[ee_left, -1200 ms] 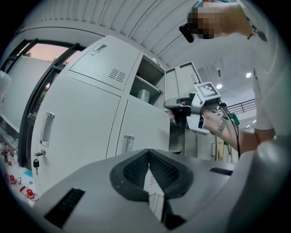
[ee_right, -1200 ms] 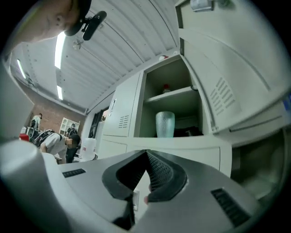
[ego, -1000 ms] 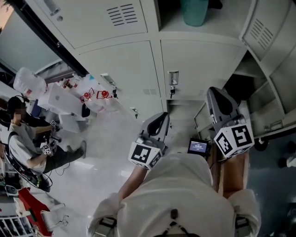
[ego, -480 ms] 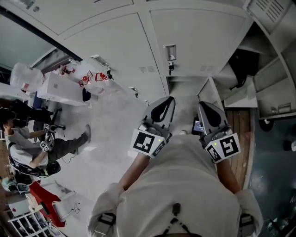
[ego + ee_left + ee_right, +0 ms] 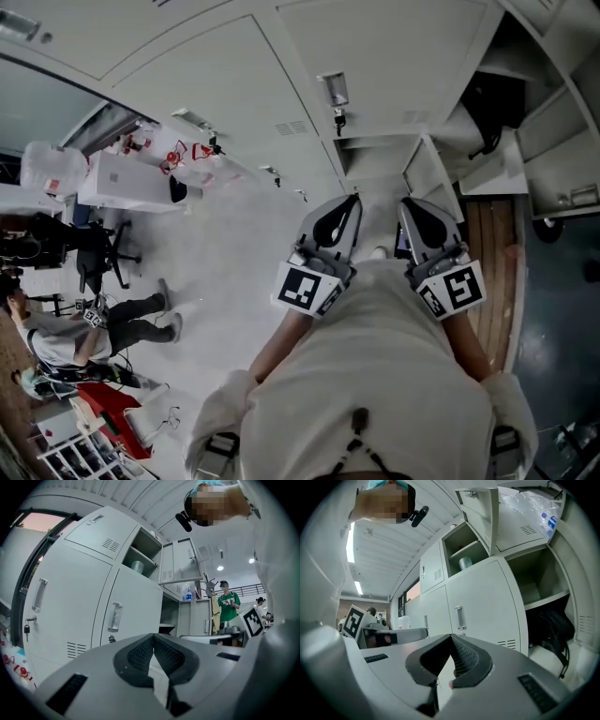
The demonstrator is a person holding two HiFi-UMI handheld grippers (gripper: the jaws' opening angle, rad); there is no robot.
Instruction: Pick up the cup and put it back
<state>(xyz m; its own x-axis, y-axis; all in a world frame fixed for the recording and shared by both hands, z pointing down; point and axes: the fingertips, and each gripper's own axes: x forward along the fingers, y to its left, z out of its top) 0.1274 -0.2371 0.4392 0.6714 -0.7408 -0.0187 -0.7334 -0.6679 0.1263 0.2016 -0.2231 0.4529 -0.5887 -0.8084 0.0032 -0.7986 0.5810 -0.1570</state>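
A small metallic cup [image 5: 137, 566] stands on a shelf inside an open upper locker compartment; it also shows as the cup [image 5: 465, 563] in the right gripper view. It is out of the head view. My left gripper [image 5: 352, 202] and right gripper [image 5: 409, 203] are held side by side close to my chest, pointing toward the lockers, well below and short of the cup. The left gripper [image 5: 153, 637] is shut with nothing between its pads. The right gripper [image 5: 451, 638] is likewise shut and empty.
Grey lockers [image 5: 394, 56] fill the space ahead, with an open door [image 5: 176, 562] next to the cup's compartment. A black bag [image 5: 553, 630] sits in an open lower locker. A person in green [image 5: 228, 604] stands beyond; another person [image 5: 66, 328] sits at the left.
Both grippers have drawn in toward my chest and closer together, the right one moving left. The head view has swung downward, and the upper lockers have left it.
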